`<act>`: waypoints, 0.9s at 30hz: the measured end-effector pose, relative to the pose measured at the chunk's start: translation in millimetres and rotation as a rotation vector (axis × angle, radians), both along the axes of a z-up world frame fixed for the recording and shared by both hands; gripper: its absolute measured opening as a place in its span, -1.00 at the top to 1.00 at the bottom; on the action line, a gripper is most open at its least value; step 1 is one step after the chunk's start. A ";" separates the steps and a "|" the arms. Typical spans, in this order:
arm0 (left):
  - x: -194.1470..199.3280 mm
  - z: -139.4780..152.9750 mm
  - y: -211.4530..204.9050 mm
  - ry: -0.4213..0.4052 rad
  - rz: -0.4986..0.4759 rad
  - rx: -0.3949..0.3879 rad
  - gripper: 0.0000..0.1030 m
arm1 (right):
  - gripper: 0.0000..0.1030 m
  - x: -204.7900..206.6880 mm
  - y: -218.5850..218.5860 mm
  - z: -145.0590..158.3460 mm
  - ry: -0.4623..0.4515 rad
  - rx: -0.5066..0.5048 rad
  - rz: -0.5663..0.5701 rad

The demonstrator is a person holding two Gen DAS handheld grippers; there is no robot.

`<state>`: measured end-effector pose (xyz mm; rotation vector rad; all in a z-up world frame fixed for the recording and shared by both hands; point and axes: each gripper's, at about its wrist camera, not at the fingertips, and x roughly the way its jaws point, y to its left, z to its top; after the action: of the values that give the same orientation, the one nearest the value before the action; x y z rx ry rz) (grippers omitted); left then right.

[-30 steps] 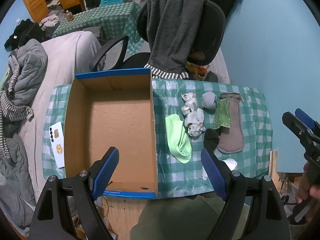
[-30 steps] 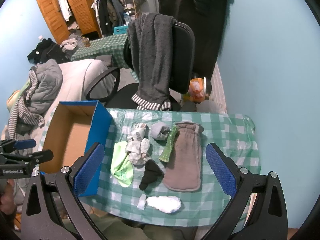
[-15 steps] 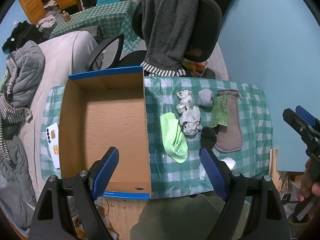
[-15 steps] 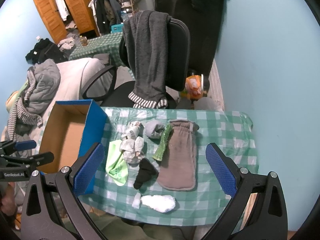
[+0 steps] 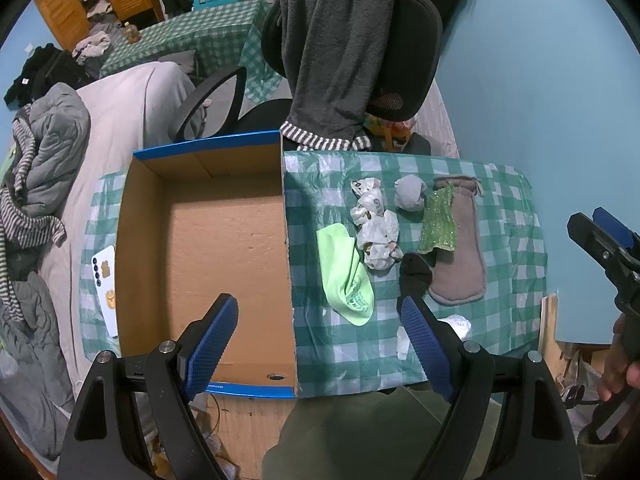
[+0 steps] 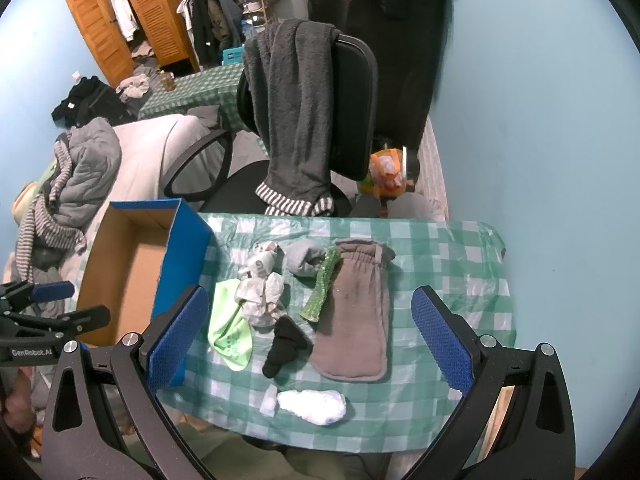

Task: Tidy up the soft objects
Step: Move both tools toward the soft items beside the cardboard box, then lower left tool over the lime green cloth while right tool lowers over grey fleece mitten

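Note:
Soft items lie on the green checked table (image 6: 448, 264): a lime green sock (image 6: 230, 330), a crumpled white-grey cloth (image 6: 260, 290), a grey balled sock (image 6: 306, 258), a green sequin strip (image 6: 322, 286), a brown mitt (image 6: 354, 314), a black sock (image 6: 286, 344) and a white wad (image 6: 314, 406). An empty cardboard box (image 5: 224, 256) with blue sides stands at the left. My left gripper (image 5: 320, 340) is open, above the box's near right edge. My right gripper (image 6: 306, 338) is open, above the table's front, holding nothing.
A black office chair (image 6: 352, 112) draped with a grey garment stands behind the table. A white phone (image 5: 106, 284) lies left of the box. A bed with piled clothes (image 6: 84, 168) is at the left. A blue wall runs along the right.
Both grippers have shifted slightly, so the table and box sit a little differently in view. Both stay open. Nothing on the table has moved.

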<state>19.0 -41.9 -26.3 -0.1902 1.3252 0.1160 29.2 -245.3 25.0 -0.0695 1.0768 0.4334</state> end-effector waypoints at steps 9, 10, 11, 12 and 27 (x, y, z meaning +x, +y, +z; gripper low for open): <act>0.1 0.0 -0.4 0.000 -0.001 0.000 -0.66 | -0.95 1.0 0.7 1.9 -0.002 0.000 -0.005; 0.1 0.0 -0.9 0.000 -0.001 0.001 -0.66 | -0.95 1.0 1.3 2.3 -0.001 0.000 -0.006; 0.2 0.0 -0.6 0.000 -0.001 0.001 -0.66 | -0.96 1.1 1.0 2.3 -0.001 0.001 -0.006; 0.3 0.1 -0.6 -0.001 -0.001 0.000 -0.66 | -0.96 1.3 1.4 2.5 -0.001 0.001 -0.005; 1.5 0.0 -4.2 0.003 0.001 0.001 -0.66 | -0.96 2.5 -0.1 1.6 0.002 0.000 -0.004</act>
<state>20.5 -46.0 -26.3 -0.1899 1.3282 0.1184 31.7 -245.4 26.7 -0.0666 1.0784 0.4297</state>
